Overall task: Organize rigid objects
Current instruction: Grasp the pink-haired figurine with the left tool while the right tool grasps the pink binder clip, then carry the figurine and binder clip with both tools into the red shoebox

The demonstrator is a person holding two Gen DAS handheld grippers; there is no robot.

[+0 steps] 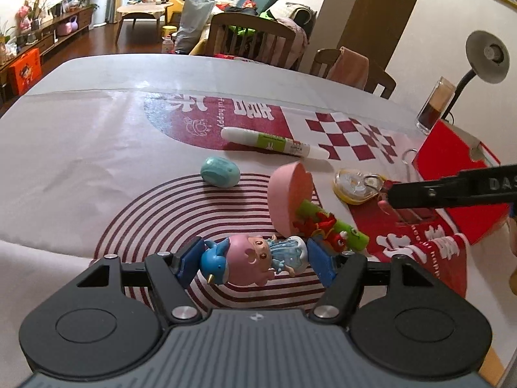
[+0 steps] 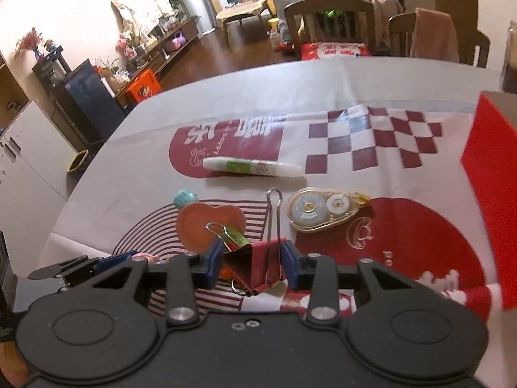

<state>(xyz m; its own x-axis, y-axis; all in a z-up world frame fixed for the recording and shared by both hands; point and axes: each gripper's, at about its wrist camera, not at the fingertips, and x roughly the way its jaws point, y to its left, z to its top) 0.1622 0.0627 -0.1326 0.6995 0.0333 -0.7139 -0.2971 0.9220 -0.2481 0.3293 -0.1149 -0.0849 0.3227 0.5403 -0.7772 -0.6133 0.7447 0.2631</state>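
Note:
In the left wrist view my left gripper point(image 1: 252, 260) is shut on a toy figure point(image 1: 258, 255) with a pink head, a blue fish and a pale blue dress, held sideways just above the table. Behind it lie a pink heart-shaped piece point(image 1: 287, 200) on a green stick point(image 1: 339, 226), a teal egg-shaped case point(image 1: 220, 172), a white and green pen point(image 1: 274, 142) and a correction tape point(image 1: 355, 186). In the right wrist view my right gripper point(image 2: 252, 262) is shut on a red binder clip point(image 2: 255, 265), its wire handles sticking forward. The correction tape point(image 2: 323, 210) lies ahead, slightly right.
A red box point(image 1: 458, 174) stands at the table's right side, also the red box point(image 2: 491, 177) in the right wrist view. A glass of dark drink point(image 1: 434, 106) and a desk lamp point(image 1: 488, 56) stand behind it. Wooden chairs point(image 1: 252, 38) line the far edge. The printed tablecloth point(image 1: 97, 135) covers the table.

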